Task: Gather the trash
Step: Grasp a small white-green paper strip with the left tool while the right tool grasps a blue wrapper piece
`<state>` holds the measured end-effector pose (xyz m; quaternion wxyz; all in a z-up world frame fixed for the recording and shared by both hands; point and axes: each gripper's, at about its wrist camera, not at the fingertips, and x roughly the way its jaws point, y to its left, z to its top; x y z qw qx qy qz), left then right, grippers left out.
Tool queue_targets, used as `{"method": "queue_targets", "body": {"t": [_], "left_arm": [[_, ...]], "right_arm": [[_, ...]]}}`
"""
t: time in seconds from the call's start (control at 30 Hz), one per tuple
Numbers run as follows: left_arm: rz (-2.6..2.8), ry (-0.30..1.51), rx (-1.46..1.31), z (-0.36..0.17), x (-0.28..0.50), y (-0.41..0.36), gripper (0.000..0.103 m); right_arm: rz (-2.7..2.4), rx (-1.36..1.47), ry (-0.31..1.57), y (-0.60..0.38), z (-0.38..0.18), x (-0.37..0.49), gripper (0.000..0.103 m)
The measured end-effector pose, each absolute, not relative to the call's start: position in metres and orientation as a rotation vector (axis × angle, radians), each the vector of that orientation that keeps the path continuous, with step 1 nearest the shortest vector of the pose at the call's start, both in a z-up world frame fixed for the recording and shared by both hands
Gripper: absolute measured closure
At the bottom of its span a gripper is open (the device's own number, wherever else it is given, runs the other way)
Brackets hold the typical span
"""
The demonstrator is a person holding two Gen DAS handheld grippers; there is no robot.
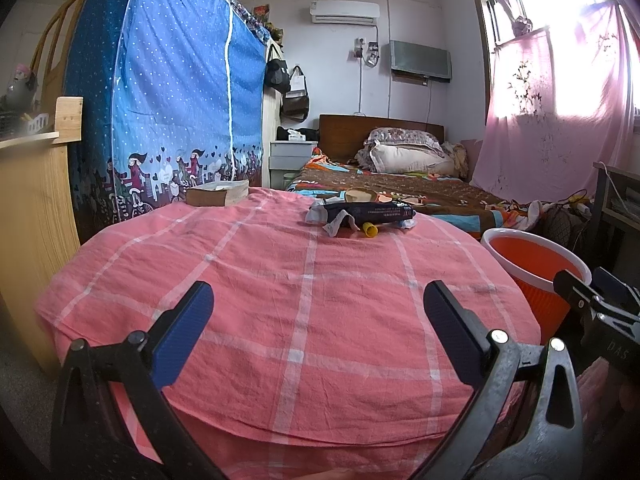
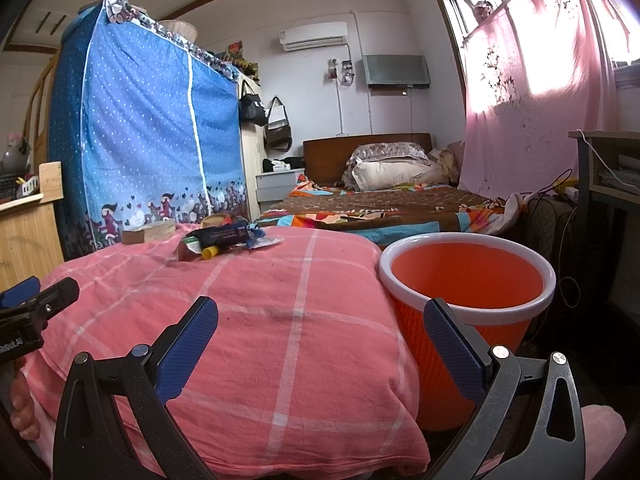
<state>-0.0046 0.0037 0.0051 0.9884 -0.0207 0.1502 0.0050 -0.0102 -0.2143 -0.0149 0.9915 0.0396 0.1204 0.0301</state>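
Both claws, left gripper (image 1: 318, 316) and right gripper (image 2: 320, 332), stand released and empty. The trash (image 1: 360, 214), a dark wrapper, crumpled scraps and a yellow cap (image 1: 370, 231), lies on the pink cushion (image 1: 280, 300), far side, beside the orange bin (image 2: 466, 284). Judged light, limp, crinkly; pinch the wrapper mid-length.

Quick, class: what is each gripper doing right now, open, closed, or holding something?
Left gripper: open, holding nothing, above the pink checked cloth.
Right gripper: open, holding nothing, beside the orange plastic bin with a white rim.
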Motion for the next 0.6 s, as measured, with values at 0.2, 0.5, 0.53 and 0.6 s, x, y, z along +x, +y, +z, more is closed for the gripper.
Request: {"method": "queue_targets", "body": {"t": [0.2, 0.5, 0.53, 0.6], "left_arm": [[0.006, 0.264, -0.03, 0.019, 0.013, 0.004, 0.0], [-0.014, 0.184, -0.033, 0.046, 0.056, 0.009, 0.0], [-0.015, 0.175, -0.031, 0.049, 0.061, 0.009, 0.0], [-0.018, 0.161, -0.027, 0.053, 0.071, 0.009, 0.0]], "right_arm": [[0.109, 0.103, 0.239, -0.213, 0.002, 0.003, 0.0], [0.191, 0.027, 0.173, -0.198, 0.04, 0.051, 0.0], [0.197, 0.013, 0.161, -0.196, 0.044, 0.058, 0.0], [0.211, -0.01, 0.148, -0.196, 0.049, 0.072, 0.0]]}}
